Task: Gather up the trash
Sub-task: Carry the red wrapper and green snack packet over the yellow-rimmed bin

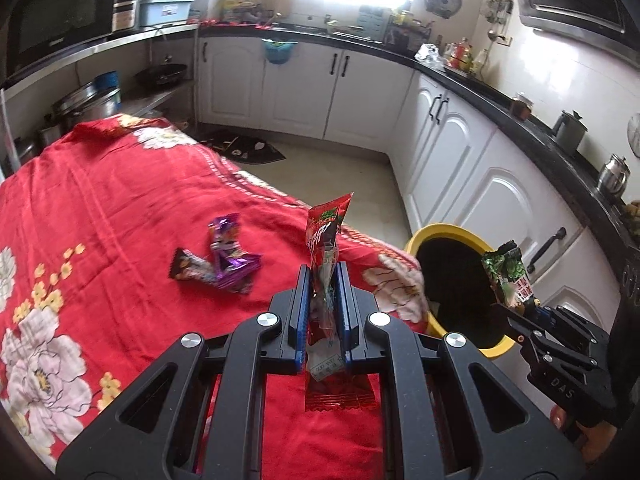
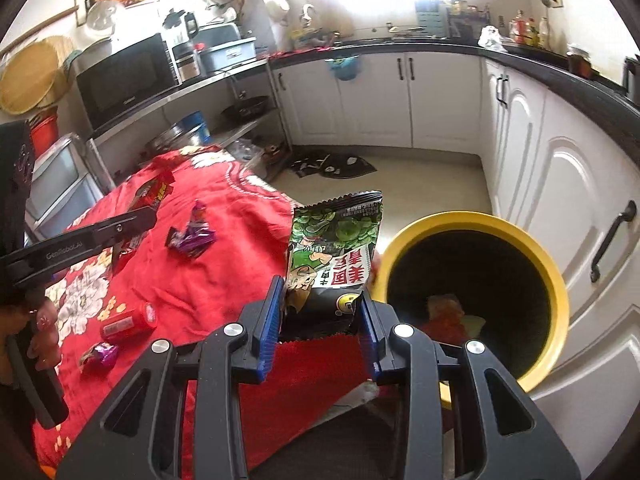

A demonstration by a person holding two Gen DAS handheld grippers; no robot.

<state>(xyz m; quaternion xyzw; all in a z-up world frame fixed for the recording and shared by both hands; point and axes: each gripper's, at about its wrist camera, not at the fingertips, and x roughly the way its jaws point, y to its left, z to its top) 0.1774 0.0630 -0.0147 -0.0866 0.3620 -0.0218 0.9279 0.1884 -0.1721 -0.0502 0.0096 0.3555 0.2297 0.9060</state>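
Trash wrappers stand upright in both tools: a red wrapper (image 1: 326,248) clamped in the left gripper (image 1: 324,276) over the red floral cloth (image 1: 100,200), a green snack packet (image 2: 334,256) clamped in the right gripper (image 2: 322,300) just left of the yellow-rimmed bin (image 2: 560,280). Purple wrappers (image 1: 228,256) lie on the cloth farther left.

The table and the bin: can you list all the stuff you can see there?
red packet: one, red, in left gripper
green packet: one, green and black, in right gripper
purple wrappers: a small pile, purple and brown, mid-table
red tube: one, red, near table edge
foil wrapper: one, purple, beside tube
bin: one, yellow rim, beside table, trash inside
tablecloth: one, red, flowered
left gripper: shut on packet
right gripper: shut on packet
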